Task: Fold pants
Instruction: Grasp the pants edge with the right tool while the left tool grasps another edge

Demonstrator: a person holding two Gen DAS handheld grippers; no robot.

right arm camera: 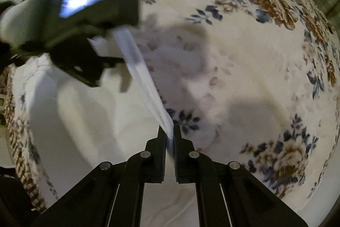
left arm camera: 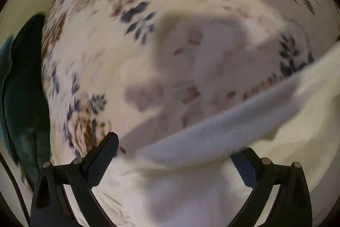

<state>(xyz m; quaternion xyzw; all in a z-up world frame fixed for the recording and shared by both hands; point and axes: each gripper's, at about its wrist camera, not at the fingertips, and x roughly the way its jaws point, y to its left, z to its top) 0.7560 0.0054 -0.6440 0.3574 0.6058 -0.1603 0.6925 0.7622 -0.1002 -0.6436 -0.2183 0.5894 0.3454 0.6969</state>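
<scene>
The pants are white cloth (left arm camera: 208,131) lying on a floral bed cover (left arm camera: 95,52). In the left wrist view my left gripper (left arm camera: 176,154) has its fingers wide apart, with a taut band of the white cloth running across between and above them. In the right wrist view my right gripper (right arm camera: 169,133) is shut on an edge of the white pants (right arm camera: 144,73), which stretches as a tight strip up to the other gripper's black body (right arm camera: 80,20) at upper left. More white cloth (right arm camera: 89,120) lies below on the left.
The floral bed cover (right arm camera: 265,56) fills most of both views. A dark green cushion or cloth (left arm camera: 23,86) lies off the bed's left edge. The frames are blurred by motion.
</scene>
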